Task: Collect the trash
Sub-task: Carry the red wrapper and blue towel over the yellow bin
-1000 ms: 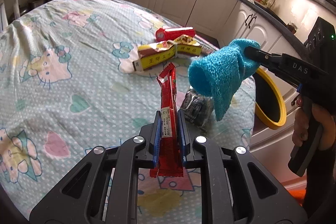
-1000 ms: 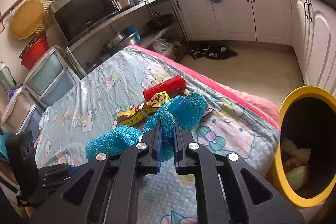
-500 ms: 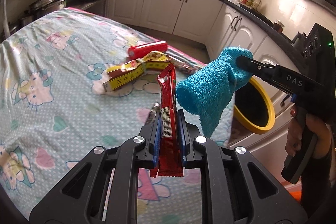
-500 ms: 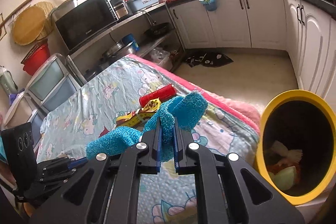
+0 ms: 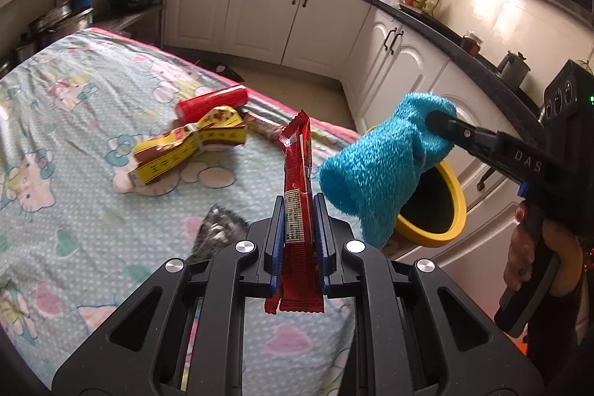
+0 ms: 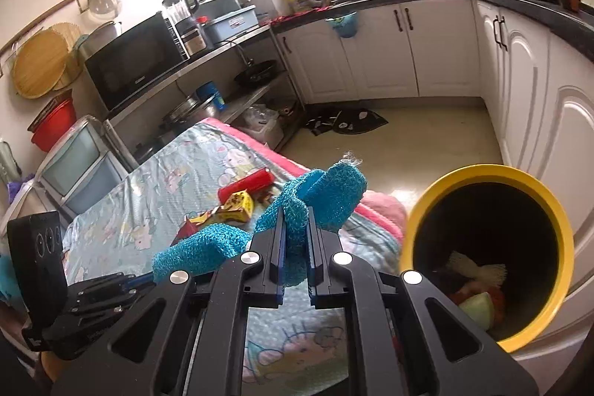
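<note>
My left gripper [image 5: 299, 206] is shut on a long red snack wrapper [image 5: 297, 173] that stands upright between its pads, above the table's near right part. To its right, my right gripper [image 5: 432, 119] is shut on a fuzzy blue sock [image 5: 375, 166], which hangs in the air over the table's edge. In the right wrist view the right gripper [image 6: 295, 218] pinches the blue sock [image 6: 326, 195] just left of the yellow-rimmed bin [image 6: 417, 229], which holds scraps. The yellow-rimmed bin [image 5: 454, 195] shows partly behind the sock in the left wrist view.
On the cartoon-print tablecloth [image 5: 74, 143] lie a red cylinder [image 5: 211, 102], a crumpled yellow carton [image 5: 189, 143] and a dark silvery wrapper [image 5: 219, 229]. White cabinets [image 5: 401, 62] and a dark counter ring the room. A hand [image 5: 534, 255] grips the right tool's handle.
Both grippers have risen a little and travelled toward the table's right edge and the bin, each keeping its grip. The bin's mouth looks larger and nearer in the right wrist view.
</note>
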Available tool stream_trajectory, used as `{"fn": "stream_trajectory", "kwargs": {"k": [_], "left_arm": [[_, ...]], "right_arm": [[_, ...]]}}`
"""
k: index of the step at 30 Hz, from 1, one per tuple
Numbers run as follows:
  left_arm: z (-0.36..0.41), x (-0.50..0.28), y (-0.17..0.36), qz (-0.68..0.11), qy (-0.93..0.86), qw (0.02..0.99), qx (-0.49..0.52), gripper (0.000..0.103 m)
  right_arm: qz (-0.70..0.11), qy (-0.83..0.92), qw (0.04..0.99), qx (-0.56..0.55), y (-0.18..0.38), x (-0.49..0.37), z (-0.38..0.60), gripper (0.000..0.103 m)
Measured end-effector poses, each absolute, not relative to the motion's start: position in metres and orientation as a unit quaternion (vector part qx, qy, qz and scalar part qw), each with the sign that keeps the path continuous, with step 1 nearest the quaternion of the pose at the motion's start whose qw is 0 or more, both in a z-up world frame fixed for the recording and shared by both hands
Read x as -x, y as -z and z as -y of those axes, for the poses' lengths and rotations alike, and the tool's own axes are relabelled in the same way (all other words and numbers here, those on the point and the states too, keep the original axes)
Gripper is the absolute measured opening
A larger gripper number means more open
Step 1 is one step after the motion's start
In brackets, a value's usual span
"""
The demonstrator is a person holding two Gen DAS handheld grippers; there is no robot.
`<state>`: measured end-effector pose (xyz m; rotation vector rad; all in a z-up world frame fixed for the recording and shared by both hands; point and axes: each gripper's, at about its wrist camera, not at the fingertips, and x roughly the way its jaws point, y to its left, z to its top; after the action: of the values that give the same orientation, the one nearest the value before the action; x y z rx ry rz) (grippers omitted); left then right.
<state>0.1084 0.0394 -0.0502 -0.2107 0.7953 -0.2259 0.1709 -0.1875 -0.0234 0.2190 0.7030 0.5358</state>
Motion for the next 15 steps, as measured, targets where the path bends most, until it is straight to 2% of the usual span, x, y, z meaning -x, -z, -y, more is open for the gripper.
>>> {"fn": "stream_trajectory", "kwargs": {"k": [15], "left_arm": [[0.002,-0.135,0.042,-0.374,0.148,0.910,0.098,0.010]], "right_arm": [[-0.317,-0.197,0.921,-0.113,0.018,-0.167,0.236,0.009]]}}
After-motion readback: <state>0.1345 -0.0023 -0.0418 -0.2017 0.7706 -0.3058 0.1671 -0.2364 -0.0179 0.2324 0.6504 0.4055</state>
